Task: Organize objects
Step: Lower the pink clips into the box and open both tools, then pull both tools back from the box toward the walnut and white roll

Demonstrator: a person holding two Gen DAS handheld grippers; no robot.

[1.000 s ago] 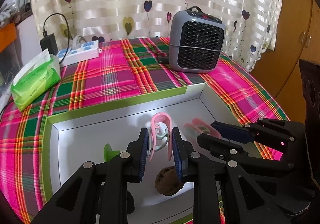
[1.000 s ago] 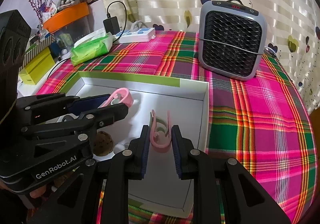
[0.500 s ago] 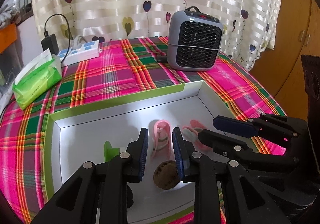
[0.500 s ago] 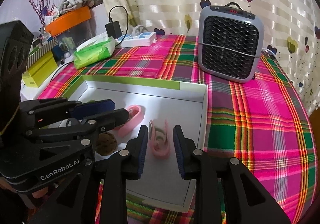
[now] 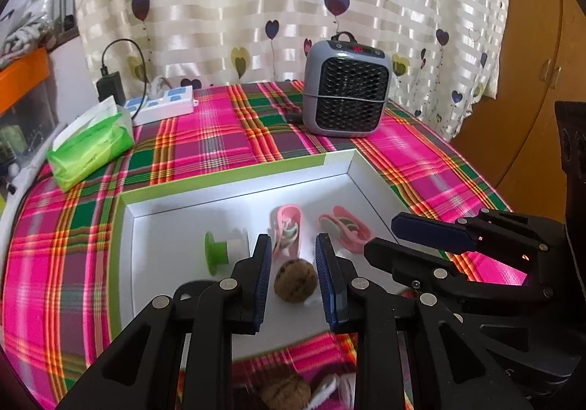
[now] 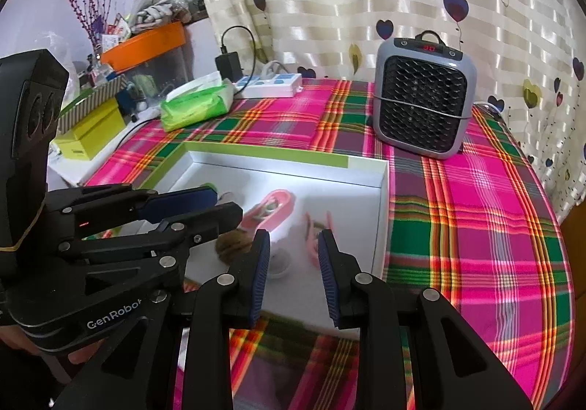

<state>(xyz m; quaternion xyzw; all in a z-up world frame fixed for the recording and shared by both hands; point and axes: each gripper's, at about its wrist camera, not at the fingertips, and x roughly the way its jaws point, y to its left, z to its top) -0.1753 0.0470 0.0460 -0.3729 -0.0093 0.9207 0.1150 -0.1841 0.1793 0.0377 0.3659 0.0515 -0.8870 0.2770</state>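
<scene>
Two pink clips inside the white box (image 5: 370,183) on the plaid cloth (image 5: 219,142): one clip (image 5: 287,230) near the box's middle, the other clip (image 5: 344,226) just beside it, toward the right wall. Walnut (image 5: 296,280) on the box floor, nearer the front edge. Green spool (image 5: 219,252) left of the walnut. Left gripper (image 5: 293,270) parted and empty, raised above the box's front, walnut seen between its fingers (not gripped). Right gripper (image 6: 293,265) likewise spread, holding nothing, over the box's front right corner. Heater (image 5: 346,95) behind the box; tissue pack (image 5: 91,146) and power strip (image 5: 161,106) beyond its left side.
</scene>
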